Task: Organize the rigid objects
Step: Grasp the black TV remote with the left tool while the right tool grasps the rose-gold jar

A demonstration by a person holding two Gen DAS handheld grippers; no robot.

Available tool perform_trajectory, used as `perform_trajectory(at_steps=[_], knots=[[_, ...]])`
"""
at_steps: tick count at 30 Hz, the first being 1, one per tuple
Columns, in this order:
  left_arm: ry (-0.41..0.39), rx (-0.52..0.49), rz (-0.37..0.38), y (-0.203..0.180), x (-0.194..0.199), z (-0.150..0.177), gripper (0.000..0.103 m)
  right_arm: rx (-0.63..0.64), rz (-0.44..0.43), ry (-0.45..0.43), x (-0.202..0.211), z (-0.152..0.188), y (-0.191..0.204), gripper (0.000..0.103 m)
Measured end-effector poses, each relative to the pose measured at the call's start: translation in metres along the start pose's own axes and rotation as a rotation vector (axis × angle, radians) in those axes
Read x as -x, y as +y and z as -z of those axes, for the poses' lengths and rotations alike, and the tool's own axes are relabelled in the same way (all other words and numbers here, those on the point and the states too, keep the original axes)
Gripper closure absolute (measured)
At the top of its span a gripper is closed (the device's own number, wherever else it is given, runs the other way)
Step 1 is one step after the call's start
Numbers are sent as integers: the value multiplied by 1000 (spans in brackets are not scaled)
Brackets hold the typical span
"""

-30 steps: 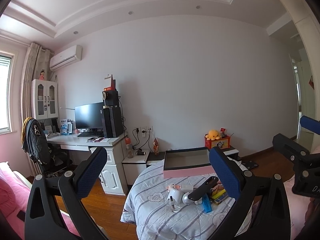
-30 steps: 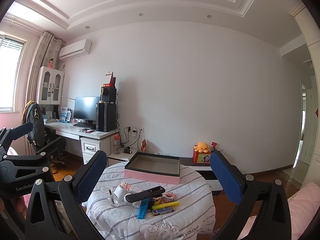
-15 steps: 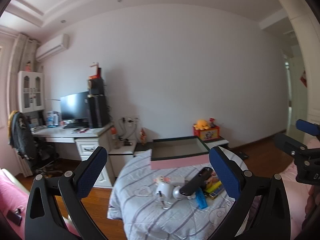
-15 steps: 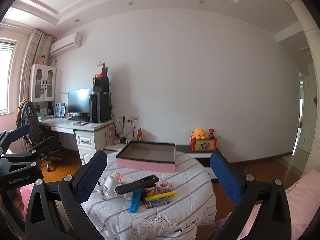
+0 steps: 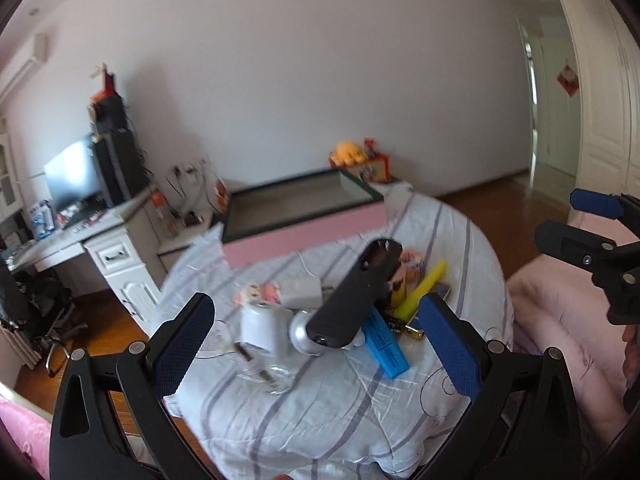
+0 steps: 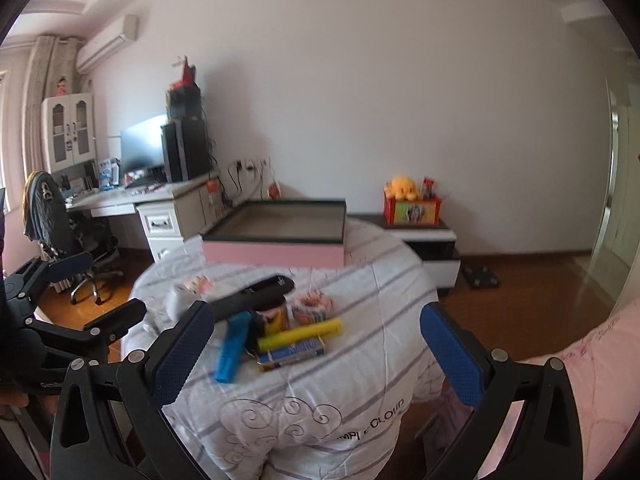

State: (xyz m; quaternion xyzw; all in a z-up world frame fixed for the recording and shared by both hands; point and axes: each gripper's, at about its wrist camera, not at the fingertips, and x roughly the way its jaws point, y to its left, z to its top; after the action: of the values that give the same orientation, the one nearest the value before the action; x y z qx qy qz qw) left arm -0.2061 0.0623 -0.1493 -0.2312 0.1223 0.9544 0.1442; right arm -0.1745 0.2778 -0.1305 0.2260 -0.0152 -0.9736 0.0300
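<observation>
1. Our left gripper (image 5: 316, 344) hangs above the quilt (image 5: 320, 412), its blue dimpled fingers (image 5: 182, 344) spread wide, grasping nothing.
2. Our right gripper (image 6: 316, 344) hovers likewise, its textured fingers (image 6: 452, 354) released and empty.
3. The quilt is soft white cloth with grey stripes and stitched swirls.
4. On it, a heap of rigid things: a long black matte remote (image 5: 354, 300) tilted over a silvery dome (image 5: 300, 334), a flat blue bar (image 5: 386, 346), a yellow stick (image 6: 300, 334), a white cube (image 5: 260, 330).
5. Behind the heap stands a shallow rectangular box (image 6: 276, 252), pink-walled with a dark rim.
</observation>
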Motion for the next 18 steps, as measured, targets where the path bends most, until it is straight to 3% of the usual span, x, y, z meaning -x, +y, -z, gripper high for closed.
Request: perform_trajectory(at_steps=[9, 16, 18], knots=[[157, -67, 78, -11, -84, -2, 0, -33, 2, 101, -58, 7, -25, 0], [238, -83, 105, -7, -117, 0, 0, -52, -1, 155, -92, 10, -36, 0], [251, -88, 121, -7, -122, 0, 6, -56, -2, 165, -98, 10, -38, 0]])
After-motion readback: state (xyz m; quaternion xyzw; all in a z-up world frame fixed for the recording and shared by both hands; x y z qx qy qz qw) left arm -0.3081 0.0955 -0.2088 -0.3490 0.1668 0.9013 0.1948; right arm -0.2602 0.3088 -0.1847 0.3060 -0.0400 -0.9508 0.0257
